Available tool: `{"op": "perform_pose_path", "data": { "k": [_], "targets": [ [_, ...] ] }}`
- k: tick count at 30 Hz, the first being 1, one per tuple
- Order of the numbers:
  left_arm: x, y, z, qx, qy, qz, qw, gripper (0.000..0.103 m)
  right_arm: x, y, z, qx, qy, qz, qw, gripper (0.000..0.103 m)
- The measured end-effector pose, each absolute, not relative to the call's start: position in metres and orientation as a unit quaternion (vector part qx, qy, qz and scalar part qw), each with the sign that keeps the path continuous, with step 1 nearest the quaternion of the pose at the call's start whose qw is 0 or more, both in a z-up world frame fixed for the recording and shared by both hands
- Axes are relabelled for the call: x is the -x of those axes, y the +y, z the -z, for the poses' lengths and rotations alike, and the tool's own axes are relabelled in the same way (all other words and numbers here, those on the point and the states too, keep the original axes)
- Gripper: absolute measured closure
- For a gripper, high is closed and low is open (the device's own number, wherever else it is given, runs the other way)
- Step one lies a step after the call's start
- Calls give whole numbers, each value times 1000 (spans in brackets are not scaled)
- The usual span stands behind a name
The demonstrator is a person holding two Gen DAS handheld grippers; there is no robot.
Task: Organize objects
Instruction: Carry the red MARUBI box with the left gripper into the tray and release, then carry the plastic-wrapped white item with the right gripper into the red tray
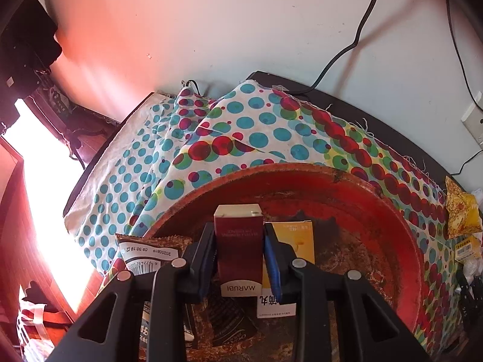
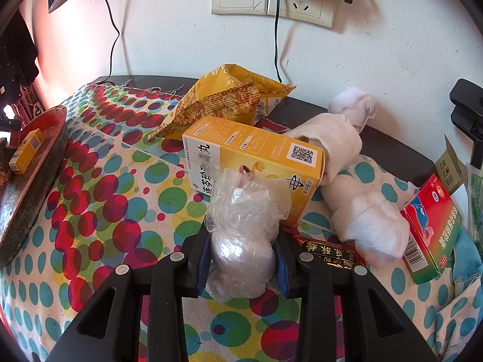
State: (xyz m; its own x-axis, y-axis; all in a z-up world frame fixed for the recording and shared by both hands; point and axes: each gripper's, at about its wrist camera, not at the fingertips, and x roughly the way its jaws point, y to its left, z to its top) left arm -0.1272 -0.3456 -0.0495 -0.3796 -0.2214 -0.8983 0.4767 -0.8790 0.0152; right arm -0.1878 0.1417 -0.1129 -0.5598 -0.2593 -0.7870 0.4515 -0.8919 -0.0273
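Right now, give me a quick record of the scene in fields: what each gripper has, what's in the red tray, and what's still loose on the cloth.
left gripper: shut on the dark red box, held over the red tray
right gripper: shut on the clear plastic bundle, above the dotted cloth
in tray: yellow box, dark packets
loose on cloth: large yellow box, yellow snack bag, rolled white socks, red and green box
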Motion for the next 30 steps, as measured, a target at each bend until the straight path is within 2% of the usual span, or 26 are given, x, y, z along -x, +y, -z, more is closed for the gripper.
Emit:
{"op": "perform_pose_path", "data": {
  "k": [5,15,21,30],
  "targets": [
    [125,-352,50,-507,142,822,218,62,188,142,113,-423,114,876,203,70],
    [81,-335,31,-447,182,846,226,61,187,141,113,-423,115,876,204,70],
    [25,-274,30,-406,134,885,184,48,186,142,113,-423,112,875,206,70],
    [-28,-233,53,-376,81,910,156,47,184,139,113,-418,125,878,196,72]
  ]
}}
